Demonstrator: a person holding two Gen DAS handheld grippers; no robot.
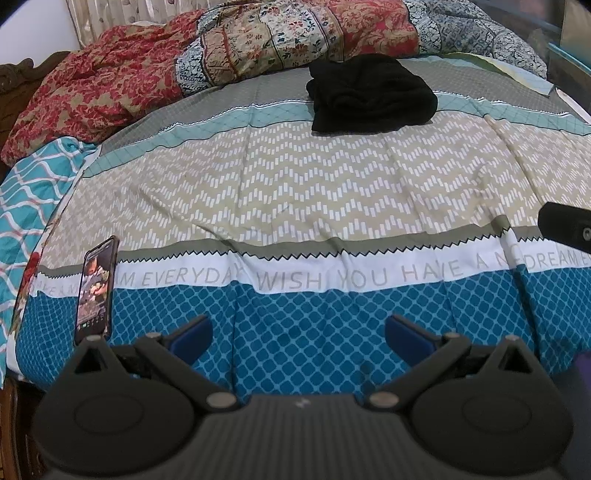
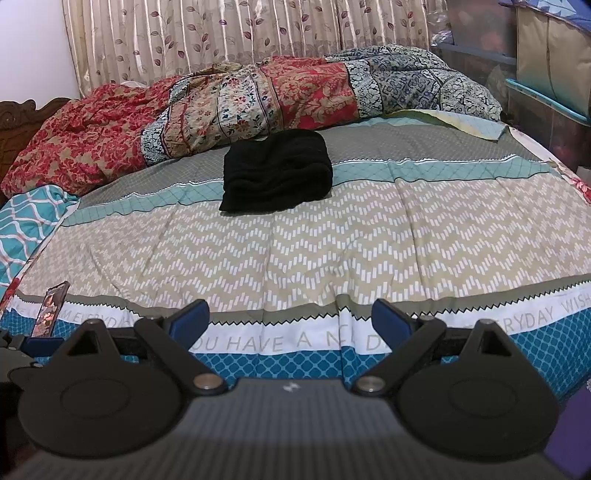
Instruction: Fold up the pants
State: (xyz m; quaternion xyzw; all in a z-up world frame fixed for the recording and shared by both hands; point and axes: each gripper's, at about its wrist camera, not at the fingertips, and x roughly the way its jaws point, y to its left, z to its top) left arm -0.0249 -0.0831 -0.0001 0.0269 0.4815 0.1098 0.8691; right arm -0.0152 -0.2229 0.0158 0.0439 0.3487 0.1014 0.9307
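Black pants [image 1: 371, 95] lie folded in a compact bundle on the bed, far from both grippers; they also show in the right wrist view [image 2: 276, 170]. My left gripper [image 1: 298, 334] is open and empty, low over the blue patterned front edge of the bedspread. My right gripper [image 2: 290, 322] is open and empty, above the white lettered band near the front edge. Part of the right gripper [image 1: 565, 225] shows at the right edge of the left wrist view.
A patterned bedspread [image 2: 332, 240] covers the bed. A crumpled red and floral quilt [image 2: 221, 107] lies along the back. A phone [image 1: 96, 288] stands propped at the front left, also in the right wrist view [image 2: 50, 309]. Curtains [image 2: 240, 33] hang behind; storage boxes [image 2: 546, 74] stand at right.
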